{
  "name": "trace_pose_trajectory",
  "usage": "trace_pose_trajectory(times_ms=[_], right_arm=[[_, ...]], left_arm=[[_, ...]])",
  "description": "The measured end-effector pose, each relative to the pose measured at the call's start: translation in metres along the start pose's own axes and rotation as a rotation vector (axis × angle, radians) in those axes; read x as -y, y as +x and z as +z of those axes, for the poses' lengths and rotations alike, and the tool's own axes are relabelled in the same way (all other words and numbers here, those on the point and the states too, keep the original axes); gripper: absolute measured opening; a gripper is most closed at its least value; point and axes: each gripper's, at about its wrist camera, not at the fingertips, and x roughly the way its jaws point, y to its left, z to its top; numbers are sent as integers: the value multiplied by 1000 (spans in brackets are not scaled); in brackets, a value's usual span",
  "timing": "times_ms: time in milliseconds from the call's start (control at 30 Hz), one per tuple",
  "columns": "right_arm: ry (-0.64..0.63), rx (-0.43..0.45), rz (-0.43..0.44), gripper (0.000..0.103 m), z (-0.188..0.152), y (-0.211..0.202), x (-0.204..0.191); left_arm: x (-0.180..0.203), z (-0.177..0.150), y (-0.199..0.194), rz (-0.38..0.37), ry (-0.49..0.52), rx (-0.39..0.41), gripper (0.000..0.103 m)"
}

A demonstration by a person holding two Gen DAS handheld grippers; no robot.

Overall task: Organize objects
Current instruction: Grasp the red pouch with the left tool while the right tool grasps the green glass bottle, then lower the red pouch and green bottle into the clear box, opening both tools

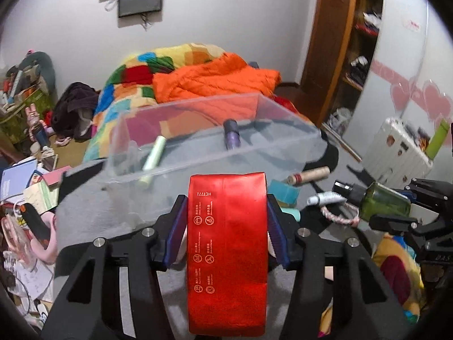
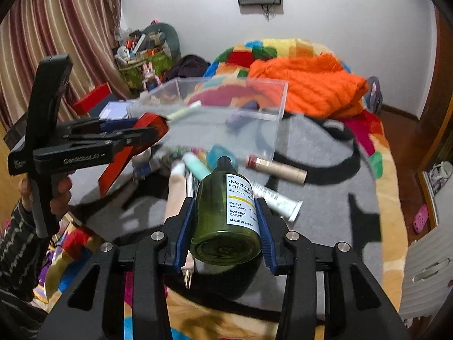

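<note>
The bed (image 2: 376, 153) takes up most of the room, its patchwork quilt and an orange padded jacket (image 1: 215, 79) heaped toward the far end, and a grey mat (image 2: 325, 187) with black markings spread over the near part. On the far edge of that mat sits a clear plastic bin (image 1: 283, 113), already holding a pale green tube (image 1: 154, 155) and a purple cylinder (image 1: 232, 137). In front of the bin's near wall lies a loose heap: a cardboard-coloured tube with a red band (image 2: 276, 167), a white squeeze tube (image 2: 279, 199), a teal block (image 1: 284, 192) and other small items. The left tongs (image 1: 226, 223) are clenched across a long red foil pouch (image 1: 228, 255), pads pressing both its long edges, held just short of the bin's near wall. The right tongs (image 2: 226, 226) are clamped on a green pump bottle (image 2: 226, 221), cap pointing away toward the heap, above the mat's near edge. Both loads look ready to go in, I'd say. To do it well, I would raise each above the bin's rim before crossing it, take the pouch toward the open left part and the bottle toward the right so the hands don't collide, lower them near the floor of the bin and only then let go, since the round bottle will likely roll.
</note>
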Motion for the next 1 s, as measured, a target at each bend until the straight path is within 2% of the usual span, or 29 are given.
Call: trace_pose_trajectory(times_ms=[100, 233, 467, 700, 1000], right_arm=[[11, 42, -9, 38, 14, -6, 1], [42, 77, -26, 38, 33, -5, 8], [71, 125, -32, 38, 70, 10, 11], [55, 135, -56, 38, 106, 33, 7], [57, 113, -87, 38, 133, 66, 10]], left_arm=[[-8, 8, -16, 34, -38, 37, 53], [-17, 19, -32, 148, -67, 96, 53], [-30, 36, -44, 200, -132, 153, 53], [-31, 58, -33, 188, -139, 159, 53], [-32, 79, 10, 141, -141, 91, 53]])
